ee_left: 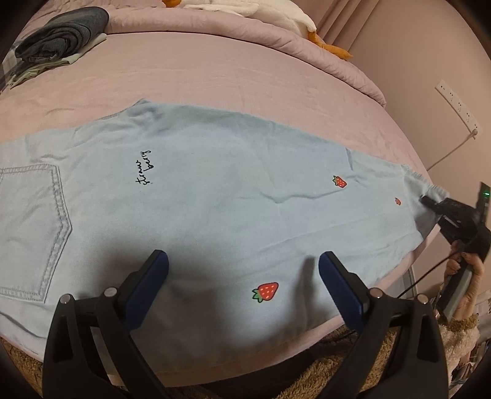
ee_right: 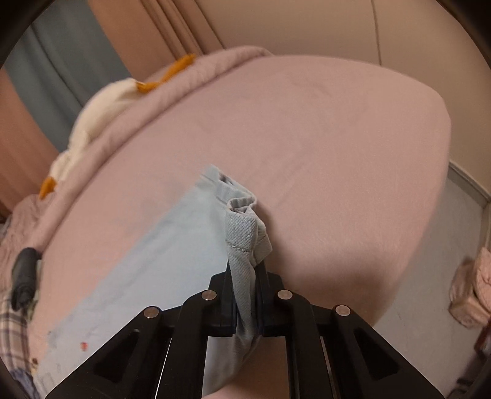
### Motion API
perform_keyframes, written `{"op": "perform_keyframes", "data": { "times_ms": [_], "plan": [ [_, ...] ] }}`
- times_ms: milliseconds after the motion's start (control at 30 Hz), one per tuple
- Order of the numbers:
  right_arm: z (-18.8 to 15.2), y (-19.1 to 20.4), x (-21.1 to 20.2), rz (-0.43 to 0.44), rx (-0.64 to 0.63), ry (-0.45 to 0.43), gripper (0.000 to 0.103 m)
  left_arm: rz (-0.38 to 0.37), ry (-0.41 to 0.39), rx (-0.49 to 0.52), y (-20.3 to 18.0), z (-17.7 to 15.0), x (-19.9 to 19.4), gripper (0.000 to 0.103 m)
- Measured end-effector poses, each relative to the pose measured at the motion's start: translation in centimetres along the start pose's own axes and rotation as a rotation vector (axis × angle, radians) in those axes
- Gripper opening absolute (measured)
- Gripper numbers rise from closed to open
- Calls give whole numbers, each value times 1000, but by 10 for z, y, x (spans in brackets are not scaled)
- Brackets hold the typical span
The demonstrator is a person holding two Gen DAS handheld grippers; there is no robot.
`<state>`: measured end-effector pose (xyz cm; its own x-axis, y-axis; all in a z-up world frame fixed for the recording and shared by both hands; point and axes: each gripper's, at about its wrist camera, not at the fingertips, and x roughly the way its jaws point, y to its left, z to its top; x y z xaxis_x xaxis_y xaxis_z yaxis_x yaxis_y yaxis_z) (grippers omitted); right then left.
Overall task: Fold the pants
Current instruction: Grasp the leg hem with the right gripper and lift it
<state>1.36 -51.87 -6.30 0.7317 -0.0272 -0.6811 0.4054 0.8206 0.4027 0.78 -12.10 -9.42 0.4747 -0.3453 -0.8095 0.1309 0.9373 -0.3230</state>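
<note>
Light blue denim pants (ee_left: 214, 196) are lying flat across a pink bed sheet (ee_left: 233, 76), stretched from the left edge of the left wrist view to the right side of the bed. A stitched back pocket (ee_left: 30, 233) is showing at the left, black script embroidery (ee_left: 143, 168) is sitting near the middle, and strawberry patches (ee_left: 266, 291) are scattered toward the leg end (three can be counted in this view).

The left gripper (ee_left: 244, 273) is hovering over the near edge of the pants with its jaws standing wide apart, its blue pads (ee_left: 153, 276) flanking one strawberry and clamping nothing.

The right gripper (ee_right: 244, 294) is pinching the hem (ee_right: 245, 233) of the pant leg: the jaws are nearly together, with a bunched fold of twill squeezed between the pads and puffing up above the fingertips. In the left wrist view this same gripper is reaching in from the right edge of the bed, a hand (ee_left: 472, 270) wrapped round its handle.

At the far left corner of the bed, a folded pile of dark grey clothes (ee_left: 64, 33) is resting, and a white plush toy with orange parts (ee_left: 294, 18) is lying along a pink quilt (ee_left: 276, 36) at the head.
</note>
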Motion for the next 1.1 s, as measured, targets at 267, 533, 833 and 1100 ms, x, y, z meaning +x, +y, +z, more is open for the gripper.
{"op": "perform_keyframes", "data": {
  "times_ms": [267,533,833,1100],
  "plan": [
    [0,52,-50,178,-137,-93,10,-13,-3,-15,2,0,-1,98],
    [-25,115,-45,336,-308,1,10,-25,-4,-23,4,0,-3,98],
    [-81,172,-11,362,-534,230,11,-77,-10,-79,12,2,-8,97],
    [-109,176,22,287,-583,388,11,-64,-4,-86,10,4,-9,97]
  ]
}}
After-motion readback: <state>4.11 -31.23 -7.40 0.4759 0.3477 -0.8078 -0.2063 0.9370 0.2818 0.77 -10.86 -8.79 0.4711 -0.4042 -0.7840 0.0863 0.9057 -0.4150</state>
